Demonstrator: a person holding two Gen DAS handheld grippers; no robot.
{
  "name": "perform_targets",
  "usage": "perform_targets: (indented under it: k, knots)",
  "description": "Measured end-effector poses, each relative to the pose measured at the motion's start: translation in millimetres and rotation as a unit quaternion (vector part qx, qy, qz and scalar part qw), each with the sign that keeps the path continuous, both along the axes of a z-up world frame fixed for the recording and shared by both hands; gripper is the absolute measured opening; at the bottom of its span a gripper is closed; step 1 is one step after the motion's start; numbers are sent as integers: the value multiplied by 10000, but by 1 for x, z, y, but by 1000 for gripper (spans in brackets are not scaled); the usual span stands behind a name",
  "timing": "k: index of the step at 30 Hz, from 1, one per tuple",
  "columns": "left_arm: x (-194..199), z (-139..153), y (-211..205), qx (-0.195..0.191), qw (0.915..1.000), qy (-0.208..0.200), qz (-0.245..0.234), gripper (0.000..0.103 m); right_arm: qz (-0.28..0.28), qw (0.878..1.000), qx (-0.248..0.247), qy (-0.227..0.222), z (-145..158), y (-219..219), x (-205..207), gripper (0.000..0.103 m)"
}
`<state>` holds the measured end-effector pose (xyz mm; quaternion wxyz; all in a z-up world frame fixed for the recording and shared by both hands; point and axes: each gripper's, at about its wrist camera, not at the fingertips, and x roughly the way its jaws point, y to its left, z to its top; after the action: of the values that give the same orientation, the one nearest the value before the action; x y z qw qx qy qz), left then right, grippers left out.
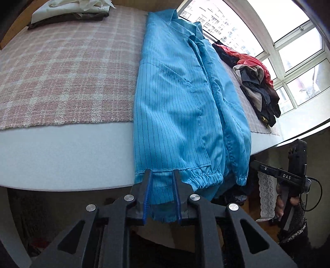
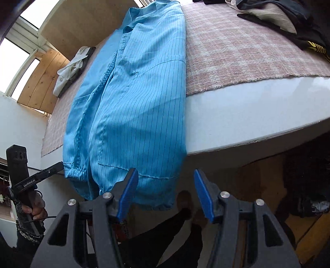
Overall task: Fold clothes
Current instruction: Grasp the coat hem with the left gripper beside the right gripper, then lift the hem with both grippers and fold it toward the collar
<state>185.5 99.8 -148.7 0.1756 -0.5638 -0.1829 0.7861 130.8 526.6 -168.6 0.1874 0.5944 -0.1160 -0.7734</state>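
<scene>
A blue pinstriped jacket (image 1: 175, 92) lies folded lengthwise on the plaid cloth, its collar at the far end. Its elastic hem and cuffs hang over the near table edge. My left gripper (image 1: 162, 175) has its jaws drawn narrow on the hanging hem, and fabric fills the gap between the blue pads. In the right wrist view the same jacket (image 2: 134, 103) hangs over the edge. My right gripper (image 2: 165, 177) stands open just below the hem. Its left pad (image 2: 129, 191) touches the fabric, and its right pad is beyond the hem's right corner.
A pink plaid cloth (image 1: 61, 72) covers the white table (image 1: 61, 154). A folded stack (image 1: 70, 12) sits at the far left, and a loose heap of dark and red clothes (image 1: 257, 82) lies by the window. A person's leg and shoe (image 2: 183, 202) are below the table edge.
</scene>
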Motion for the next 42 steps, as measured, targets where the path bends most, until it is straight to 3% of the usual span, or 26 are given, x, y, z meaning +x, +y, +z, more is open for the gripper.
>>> perform_targets:
  k: [4,13,21,25,32,37,42]
  knots:
    - [2,-2,5,-15,10000,-45,-35,24,-42,9996,-183,-210,-14,-2,-1,55]
    - [-6,-5,4,135,9997,-180,-100,28,99,9968,-586,-537,-36,-9,-9,55]
    - [-10,-8,-4,536,9980,-346,34,34,190,9953,-688,-660,-46,-21,-14,55]
    - [-6,-3,-4,154,9993,-351,-14,33,338,9976,-407,-438,-38,-33,-13,55]
    - [-6,7,5,-903,9953,-294,-214,34,363,9985,-193,-371,-34,-44,-13,55]
    - [-13,4,15,-1095,9919,-304,-558,38,320,9986,-162,-381,-34,-48,-14,55]
    - [-12,4,24,-1347,9864,-200,-921,34,353,9985,-272,-328,-34,-49,-13,55]
